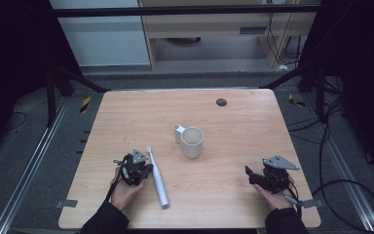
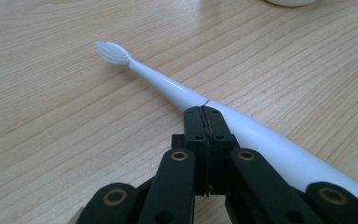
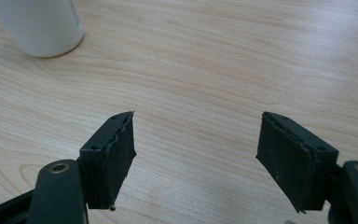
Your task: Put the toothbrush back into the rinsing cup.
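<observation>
A white electric toothbrush (image 1: 157,178) lies flat on the wooden table (image 1: 233,122), bristles pointing away from the person. My left gripper (image 1: 145,168) rests just left of its handle, jaws shut with nothing between them. In the left gripper view the shut jaws (image 2: 205,116) sit beside the toothbrush (image 2: 177,88), whose bristle head (image 2: 112,51) points up-left. A white cup (image 1: 192,142) stands near the table's middle. My right gripper (image 1: 251,176) is near the front right, jaws wide open over bare wood (image 3: 196,135), with the cup (image 3: 37,25) at upper left.
A small white cylinder (image 1: 178,132) stands touching the cup's left side. A dark round disc (image 1: 221,102) lies near the table's far edge. Cables run over the floor to the right of the table.
</observation>
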Motion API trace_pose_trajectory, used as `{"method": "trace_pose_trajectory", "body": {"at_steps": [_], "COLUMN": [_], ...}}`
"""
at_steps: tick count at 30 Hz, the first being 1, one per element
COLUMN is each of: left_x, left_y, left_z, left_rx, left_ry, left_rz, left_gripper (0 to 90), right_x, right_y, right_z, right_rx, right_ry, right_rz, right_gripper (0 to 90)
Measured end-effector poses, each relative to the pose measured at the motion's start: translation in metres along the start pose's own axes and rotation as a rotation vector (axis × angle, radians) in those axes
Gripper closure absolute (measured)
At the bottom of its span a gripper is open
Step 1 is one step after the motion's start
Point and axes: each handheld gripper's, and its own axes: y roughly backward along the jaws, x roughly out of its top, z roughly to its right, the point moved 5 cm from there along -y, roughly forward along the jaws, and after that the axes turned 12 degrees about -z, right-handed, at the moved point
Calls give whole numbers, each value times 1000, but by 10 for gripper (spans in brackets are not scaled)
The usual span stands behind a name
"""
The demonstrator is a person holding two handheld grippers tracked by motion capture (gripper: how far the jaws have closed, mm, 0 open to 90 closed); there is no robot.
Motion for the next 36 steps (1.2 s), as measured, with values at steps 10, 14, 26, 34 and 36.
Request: {"method": "trace_pose_trajectory", "body": {"at_steps": [10,14,26,34,36], "left_x": [4,7,9,12,13], "left_y": [-4,-6,-7,6,9], "left_z": [4,7,11,7,6], "left_rx": [-3,-6,-13,-21,-23], "left_ry": [-16,-25,-41,-12,-10], "left_rz": [-4,-4,-5,32,40], "left_gripper": [897,897,897,885,867], "right_x": [0,0,0,0,-1], "right_y": [0,0,0,2,2], "right_z": [0,0,0,1,2], "right_rx": [0,1,1,3,1], "right_ry": [-2,-2,0,-10,-10], "right_rz": [0,0,-1,0,1], "right_gripper": [273,273,273,273,273]}}
